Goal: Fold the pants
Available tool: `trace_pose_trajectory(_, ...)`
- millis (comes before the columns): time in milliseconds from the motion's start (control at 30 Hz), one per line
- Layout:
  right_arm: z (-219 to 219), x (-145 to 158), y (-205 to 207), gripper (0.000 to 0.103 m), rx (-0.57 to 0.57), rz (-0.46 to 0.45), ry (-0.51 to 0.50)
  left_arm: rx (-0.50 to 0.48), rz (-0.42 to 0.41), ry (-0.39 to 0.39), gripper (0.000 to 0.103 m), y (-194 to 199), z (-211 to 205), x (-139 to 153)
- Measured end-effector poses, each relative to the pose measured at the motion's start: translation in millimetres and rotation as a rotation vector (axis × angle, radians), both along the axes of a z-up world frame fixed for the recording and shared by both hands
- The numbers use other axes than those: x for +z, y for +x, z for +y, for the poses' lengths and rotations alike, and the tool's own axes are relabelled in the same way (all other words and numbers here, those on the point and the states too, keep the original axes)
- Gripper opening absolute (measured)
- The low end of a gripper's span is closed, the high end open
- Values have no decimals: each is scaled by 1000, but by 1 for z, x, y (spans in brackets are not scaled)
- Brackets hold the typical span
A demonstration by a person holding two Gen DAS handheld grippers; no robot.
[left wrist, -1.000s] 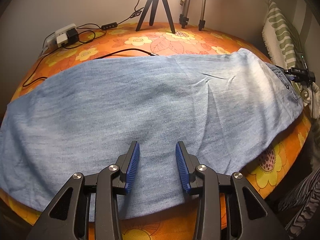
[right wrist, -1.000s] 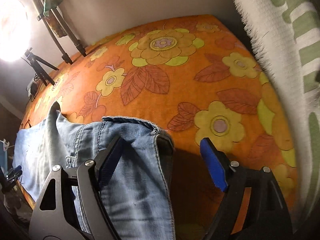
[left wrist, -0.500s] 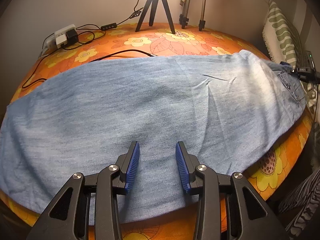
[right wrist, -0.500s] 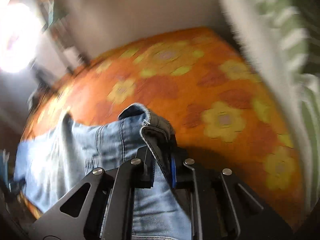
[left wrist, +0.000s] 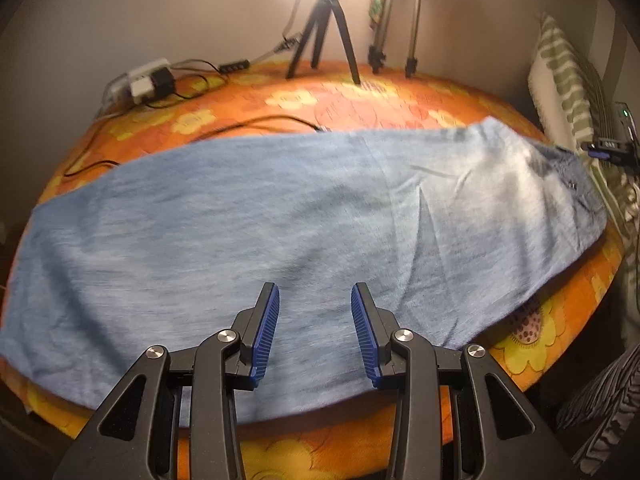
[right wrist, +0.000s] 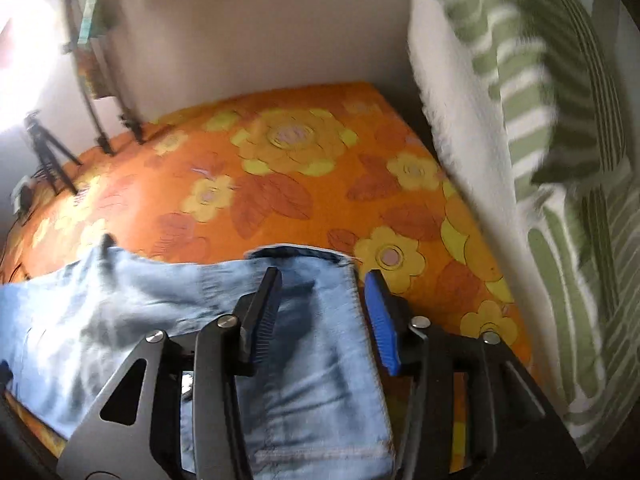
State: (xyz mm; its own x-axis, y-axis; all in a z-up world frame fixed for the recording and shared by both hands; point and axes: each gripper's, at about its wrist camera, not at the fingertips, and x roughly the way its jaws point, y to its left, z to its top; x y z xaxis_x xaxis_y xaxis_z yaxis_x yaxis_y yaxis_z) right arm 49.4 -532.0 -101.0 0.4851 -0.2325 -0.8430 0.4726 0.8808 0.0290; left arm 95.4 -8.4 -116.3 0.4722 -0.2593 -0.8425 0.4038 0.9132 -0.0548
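The orange flowered bedspread (left wrist: pixel 360 96) carries the denim pants (left wrist: pixel 280 220) spread lengthwise across it, waistband end toward the striped pillow (right wrist: pixel 560 160). Denim looks heavy, limp, grippy; best pinched at the waistband corner. Left gripper (left wrist: pixel 315 330) hovers spread over the leg; right gripper (right wrist: pixel 322 316) straddles the waistband, spread. No containers.

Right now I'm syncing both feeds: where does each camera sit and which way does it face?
Left wrist: on the left gripper, open above the jeans, facing the tripod by the wall.
Right wrist: on the right gripper, open over the jeans' waistband, facing the bedspread and pillow.
Shared: jeans, bedspread, tripod, pillow.
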Motion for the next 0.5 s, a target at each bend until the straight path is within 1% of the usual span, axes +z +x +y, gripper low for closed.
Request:
trace_pose_trajectory(133,34,23,-6,45,68,-42,6,42,-37,-22,36,-7,18,15)
trace_pose_trajectory(233,65,38,-5,46,123,-66,13,99,-53,-51,36,-13,43,25)
trace_pose_trajectory(333,105,55,1,46,203,-98,34,177,-63,-71,36,-17,75,33)
trace_pose_trajectory(500,177,73,21,46,358,-115,38,374,-77,-120,36,-24,146,41)
